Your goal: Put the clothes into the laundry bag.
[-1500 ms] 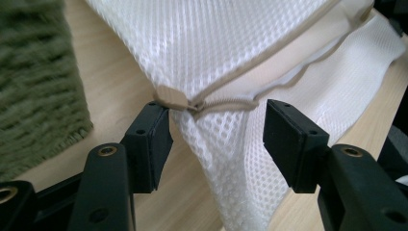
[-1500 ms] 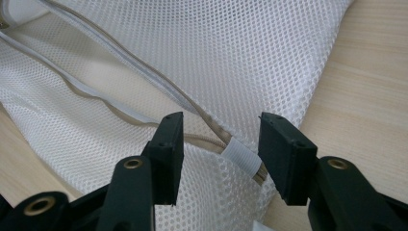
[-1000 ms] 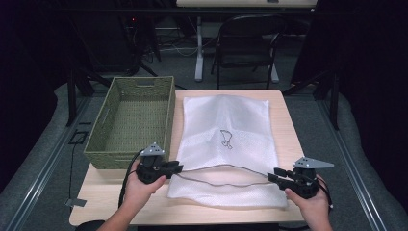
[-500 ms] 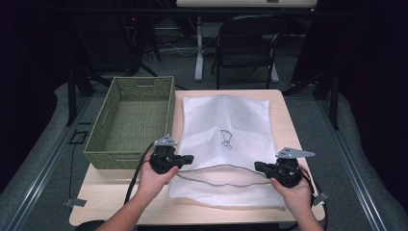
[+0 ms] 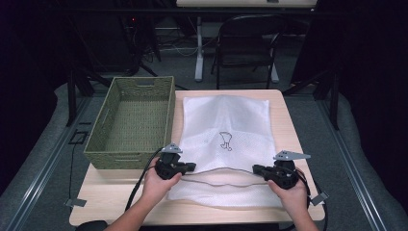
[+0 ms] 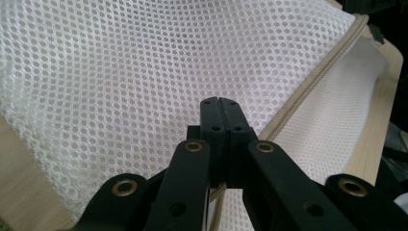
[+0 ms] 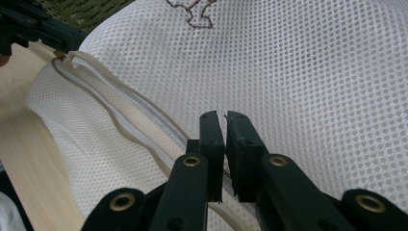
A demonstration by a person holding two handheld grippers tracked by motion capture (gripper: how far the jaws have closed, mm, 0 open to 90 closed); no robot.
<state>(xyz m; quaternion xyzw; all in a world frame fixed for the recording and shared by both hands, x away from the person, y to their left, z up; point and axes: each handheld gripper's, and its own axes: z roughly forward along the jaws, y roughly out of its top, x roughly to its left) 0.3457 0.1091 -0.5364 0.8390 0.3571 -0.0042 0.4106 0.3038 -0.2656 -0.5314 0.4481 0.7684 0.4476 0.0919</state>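
While the white mesh bag point(image 5: 225, 144) lies flat along the table's point(image 5: 298, 144) right half beside the woven basket point(image 5: 132, 120), the left gripper point(image 5: 191, 167) and right gripper point(image 5: 256, 169), jaws clamped, pinch its zipper edge point(image 5: 221, 173) near the front edge.

A green woven basket point(image 5: 132, 122) sits on the wooden table point(image 5: 288, 120); a black chair point(image 5: 246, 48) stands beyond the table.

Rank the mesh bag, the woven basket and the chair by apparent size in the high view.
1. mesh bag
2. woven basket, not far behind
3. chair, though it stands farther from the camera, so its rank is unsure
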